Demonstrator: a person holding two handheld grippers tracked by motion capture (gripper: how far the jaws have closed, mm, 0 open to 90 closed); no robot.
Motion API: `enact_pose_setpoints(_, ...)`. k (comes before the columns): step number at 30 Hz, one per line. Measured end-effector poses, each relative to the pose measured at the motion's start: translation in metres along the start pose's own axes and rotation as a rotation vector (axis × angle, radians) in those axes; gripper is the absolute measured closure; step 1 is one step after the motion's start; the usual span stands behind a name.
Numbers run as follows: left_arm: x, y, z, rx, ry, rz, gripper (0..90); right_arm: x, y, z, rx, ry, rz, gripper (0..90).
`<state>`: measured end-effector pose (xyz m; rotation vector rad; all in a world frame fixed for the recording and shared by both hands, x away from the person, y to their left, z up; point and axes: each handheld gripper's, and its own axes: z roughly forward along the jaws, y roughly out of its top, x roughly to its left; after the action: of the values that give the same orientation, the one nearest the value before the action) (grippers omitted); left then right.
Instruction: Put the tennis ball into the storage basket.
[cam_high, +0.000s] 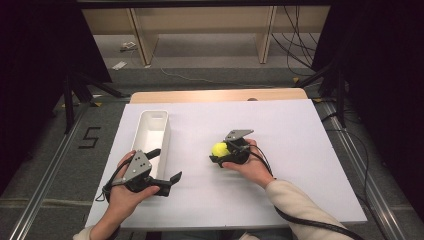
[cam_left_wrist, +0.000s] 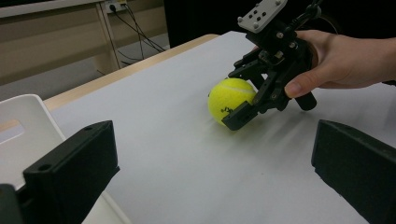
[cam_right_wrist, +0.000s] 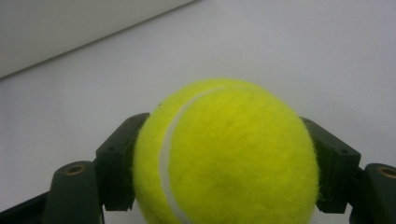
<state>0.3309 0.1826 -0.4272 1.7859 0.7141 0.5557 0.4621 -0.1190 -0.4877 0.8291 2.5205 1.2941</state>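
Jaws of the right gripper (cam_high: 220, 154) clamp the fuzzy yellow tennis ball (cam_high: 219, 149) mid-bench (white tray (cam_high: 145, 131) at its nine o'clock), while the left gripper (cam_high: 167, 165) gapes wide, holding nothing.

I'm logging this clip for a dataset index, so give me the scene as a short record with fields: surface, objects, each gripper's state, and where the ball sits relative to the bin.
surface: white board covering a wooden table
ball: fuzzy yellow tennis ball, on the board
bin: long white plastic bin, open top, on the board's left part
right gripper: fingers closed against both sides of the ball
left gripper: open, holding nothing, beside the bin's near end
ball vs bin: outside it, to its right, apart
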Motion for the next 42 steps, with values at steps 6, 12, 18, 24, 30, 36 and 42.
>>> enact_pose_setpoints(6, 0.0, 0.0, 0.0, 0.0, 0.0, 0.0, 0.0, -0.001, 0.001, -0.002, -0.013, -0.005, 0.004, 26.4)
enact_pose_setpoints(12, 0.0, 0.0, 0.0, 0.001, 0.0, 0.0, 0.0, -0.001, 0.003, -0.004, -0.023, -0.007, 0.005, 26.4)
enact_pose_setpoints(18, 0.0, 0.0, 0.0, 0.0, 0.0, 0.0, 0.0, -0.001, 0.005, -0.006, -0.044, -0.005, -0.003, 26.4)
enact_pose_setpoints(24, 0.0, 0.0, 0.0, -0.001, -0.001, 0.0, 0.0, 0.0, 0.008, -0.009, -0.057, -0.006, -0.003, 26.4)
enact_pose_setpoints(30, 0.0, 0.0, 0.0, -0.001, -0.001, 0.0, 0.0, 0.001, 0.01, -0.01, -0.064, -0.007, -0.007, 26.5)
enact_pose_setpoints(36, 0.0, 0.0, 0.0, 0.0, 0.0, 0.0, 0.1, 0.002, 0.012, -0.011, -0.075, -0.01, -0.007, 26.5)
enact_pose_setpoints(42, 0.0, 0.0, 0.0, 0.0, 0.0, 0.0, 0.1, 0.001, 0.014, -0.014, -0.087, -0.013, -0.008, 26.5)
